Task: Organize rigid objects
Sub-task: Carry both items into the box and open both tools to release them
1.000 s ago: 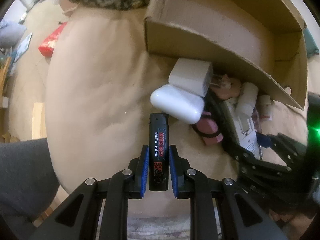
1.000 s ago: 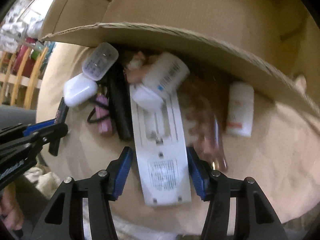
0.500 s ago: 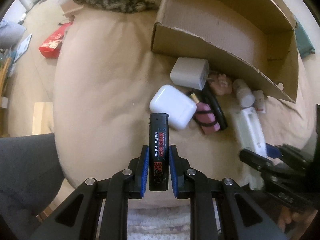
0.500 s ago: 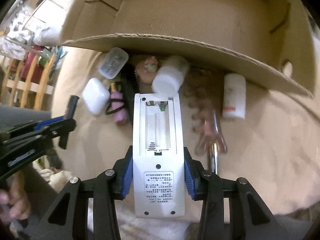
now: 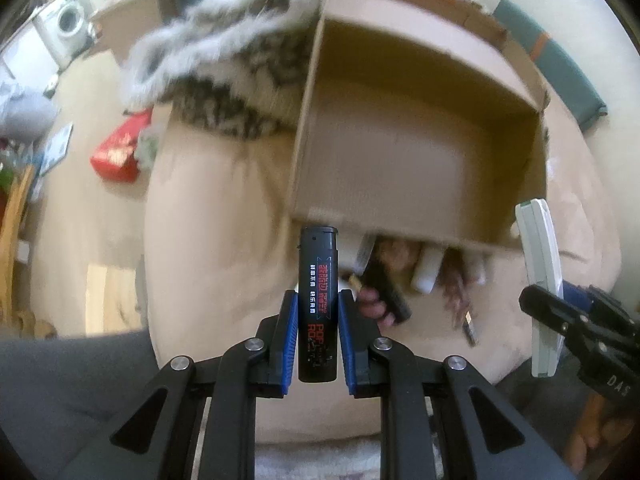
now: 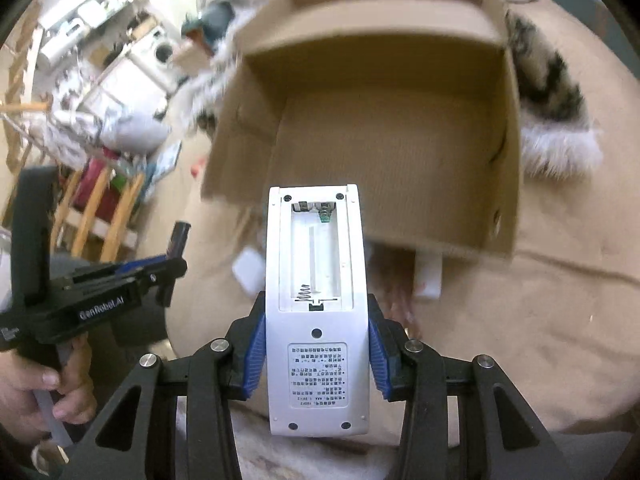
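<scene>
Two grippers loaded: I read one item clamped in each, both held up in front of the box.
Left gripper (image 5: 318, 330): blue pads pressed on both sides of a black lighter (image 5: 319, 304); the lighter stands upright along the fingers, red and white print facing me, cap end just overlapping the near edge of the box.
Right gripper (image 6: 316, 356): clamped on a white remote (image 6: 316, 308); back side faces my camera, battery bay uncovered, spring and label visible.
Remote in the left view: seen edge-on at the right (image 5: 540, 280), pinched by the right gripper (image 5: 560, 320).
Left gripper in the right view: at the left edge (image 6: 168, 268), held by a hand (image 6: 44, 396), the lighter's tip (image 6: 180, 236) poking up.
Cardboard box (image 6: 512, 120): open, its bare brown floor facing me, resting on the beige cushion (image 5: 224, 248).
Heap under the box's near wall: a white cylinder (image 5: 428, 276), a black bar-shaped item (image 5: 386, 288) and something pink; motion blur, so I cannot tell more.
White case (image 6: 248, 270): on the cushion, just left of the remote in the right view.
Fur throw (image 5: 224, 64): grey and white, behind the box's left side.
Background: a red pack (image 5: 118, 152) on the floor, a washing machine (image 5: 68, 24) far left.
</scene>
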Demonstrator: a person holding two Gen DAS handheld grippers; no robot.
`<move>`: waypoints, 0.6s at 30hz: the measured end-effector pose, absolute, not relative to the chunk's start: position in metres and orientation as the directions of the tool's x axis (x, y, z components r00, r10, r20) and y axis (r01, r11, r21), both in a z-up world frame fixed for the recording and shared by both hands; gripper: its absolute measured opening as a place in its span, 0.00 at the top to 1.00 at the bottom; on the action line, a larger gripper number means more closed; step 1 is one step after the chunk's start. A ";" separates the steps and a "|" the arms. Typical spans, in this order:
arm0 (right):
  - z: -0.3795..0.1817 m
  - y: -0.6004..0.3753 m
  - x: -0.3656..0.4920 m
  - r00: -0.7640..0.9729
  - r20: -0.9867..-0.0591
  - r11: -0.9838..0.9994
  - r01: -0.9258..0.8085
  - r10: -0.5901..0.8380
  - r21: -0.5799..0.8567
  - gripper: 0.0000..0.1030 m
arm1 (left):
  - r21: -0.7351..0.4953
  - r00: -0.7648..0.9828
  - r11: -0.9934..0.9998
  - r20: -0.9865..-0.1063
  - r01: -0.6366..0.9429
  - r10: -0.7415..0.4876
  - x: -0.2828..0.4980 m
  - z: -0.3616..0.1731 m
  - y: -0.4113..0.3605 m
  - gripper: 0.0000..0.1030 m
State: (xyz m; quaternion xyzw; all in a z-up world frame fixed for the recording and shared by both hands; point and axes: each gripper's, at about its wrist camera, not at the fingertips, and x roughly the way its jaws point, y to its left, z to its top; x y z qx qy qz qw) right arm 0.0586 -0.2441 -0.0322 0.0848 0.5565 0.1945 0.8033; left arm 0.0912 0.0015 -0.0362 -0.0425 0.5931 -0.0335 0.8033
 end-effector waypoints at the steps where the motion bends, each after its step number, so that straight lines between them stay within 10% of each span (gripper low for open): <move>1: -0.027 -0.243 0.065 0.322 -0.858 0.914 -0.215 0.400 0.345 0.56 | -0.104 0.307 0.995 -0.946 0.011 -0.102 0.096 -0.032 -0.002 0.83; 18: -0.038 -0.236 0.163 0.401 -0.852 0.941 -0.162 0.337 0.297 0.56 | -0.032 0.349 0.990 -0.934 0.135 -0.077 0.191 -0.046 -0.059 0.83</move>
